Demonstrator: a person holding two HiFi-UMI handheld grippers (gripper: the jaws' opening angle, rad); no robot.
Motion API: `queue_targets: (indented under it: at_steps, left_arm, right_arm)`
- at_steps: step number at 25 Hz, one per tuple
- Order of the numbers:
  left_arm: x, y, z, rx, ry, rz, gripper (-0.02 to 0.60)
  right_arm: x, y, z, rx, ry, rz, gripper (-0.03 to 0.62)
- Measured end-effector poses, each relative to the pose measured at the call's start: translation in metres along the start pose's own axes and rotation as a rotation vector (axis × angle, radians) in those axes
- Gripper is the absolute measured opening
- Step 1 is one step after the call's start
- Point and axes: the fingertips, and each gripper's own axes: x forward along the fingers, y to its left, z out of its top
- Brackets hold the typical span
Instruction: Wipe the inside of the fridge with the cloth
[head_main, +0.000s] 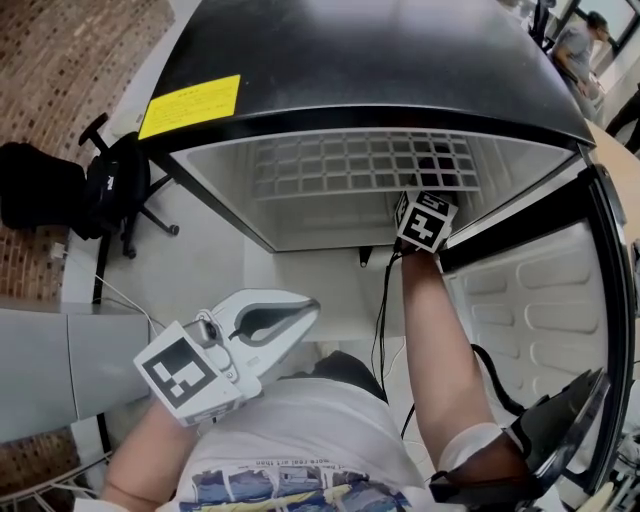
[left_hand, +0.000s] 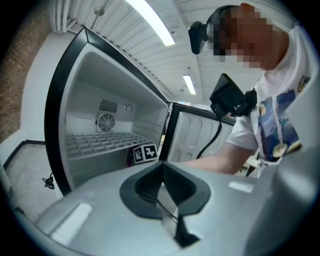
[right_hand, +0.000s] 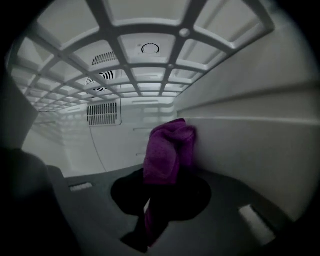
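Your right hand-held gripper (right_hand: 161, 192) clamps a crumpled purple cloth (right_hand: 167, 147) against the white fridge wall (right_hand: 250, 155). Your left hand-held gripper (head_main: 295, 318), lower left, is closed and empty.

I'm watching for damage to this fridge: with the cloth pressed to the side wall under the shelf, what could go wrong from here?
1. The purple cloth is bunched in the right gripper; only its tip seems to meet the side wall, so hard jaws might scrape the plastic.
2. The wire shelf sits close above; an upward stroke could knock it.
3. The cable trailing from that gripper could snag on the front edge of the fridge.
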Motion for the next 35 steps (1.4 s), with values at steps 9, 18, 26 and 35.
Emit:
queue_targets:
  at_steps: [9,18,26,35]
  left_arm:
    - [0.005,0.001,0.002,-0.007,0.003,-0.002,0.006]
    - [0.008,0.002,0.002,-0.008,0.013,-0.006,0.006]
    - [0.007,0.003,0.001,-0.004,0.015,0.000,0.006]
    - [0.006,0.004,-0.001,-0.005,0.024,0.001,0.006]
  right_arm:
    - [0.006,0.009,0.000,-0.014,-0.002,0.093,0.052]
    - [0.013,0.017,0.004,-0.047,-0.015,0.129,0.052]
    - [0.018,0.022,0.006,-0.097,-0.043,0.186,0.052]
    - [0.023,0.034,0.006,-0.114,-0.039,0.233,0.052]
